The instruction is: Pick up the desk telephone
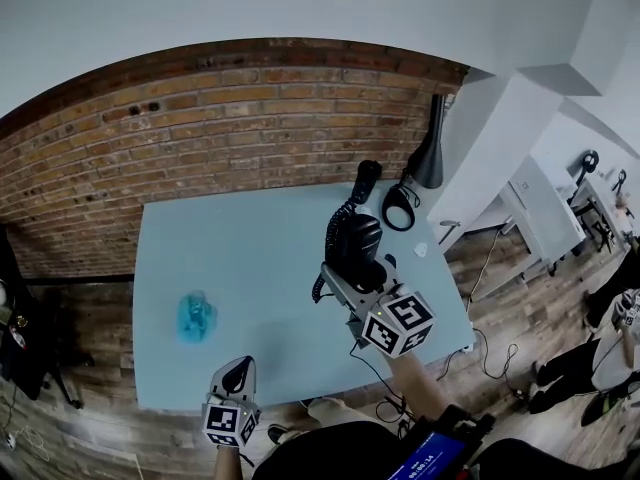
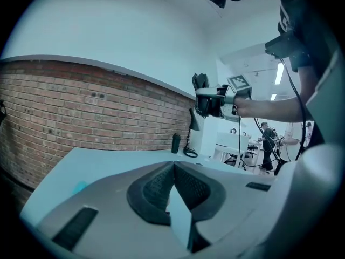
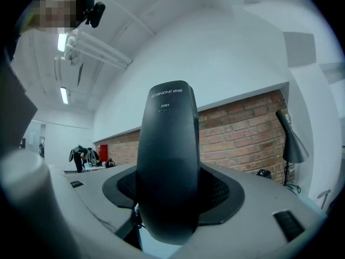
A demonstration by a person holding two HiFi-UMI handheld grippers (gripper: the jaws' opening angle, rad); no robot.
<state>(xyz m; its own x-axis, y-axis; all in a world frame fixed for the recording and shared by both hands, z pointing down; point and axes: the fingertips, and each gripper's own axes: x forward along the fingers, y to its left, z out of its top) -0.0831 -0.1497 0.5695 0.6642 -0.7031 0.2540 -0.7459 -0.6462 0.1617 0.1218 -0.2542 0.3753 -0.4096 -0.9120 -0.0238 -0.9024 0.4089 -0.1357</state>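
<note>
Now, black telephone handset point(image 1: 352, 240) upright, clamped in right tool point(image 3: 170, 190), above table point(image 1: 250, 258).

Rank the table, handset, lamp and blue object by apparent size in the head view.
1. table
2. handset and lamp: about alike; the handset is held up nearer the camera, so no ranking between them
3. blue object, smallest

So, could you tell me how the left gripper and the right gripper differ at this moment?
The right gripper has its fingers clamped on the black telephone handset, while the left gripper has its fingers shut together on nothing. The right gripper is high above the table, and the left gripper sits low by the table's near edge. Both share the same grey build.
</note>
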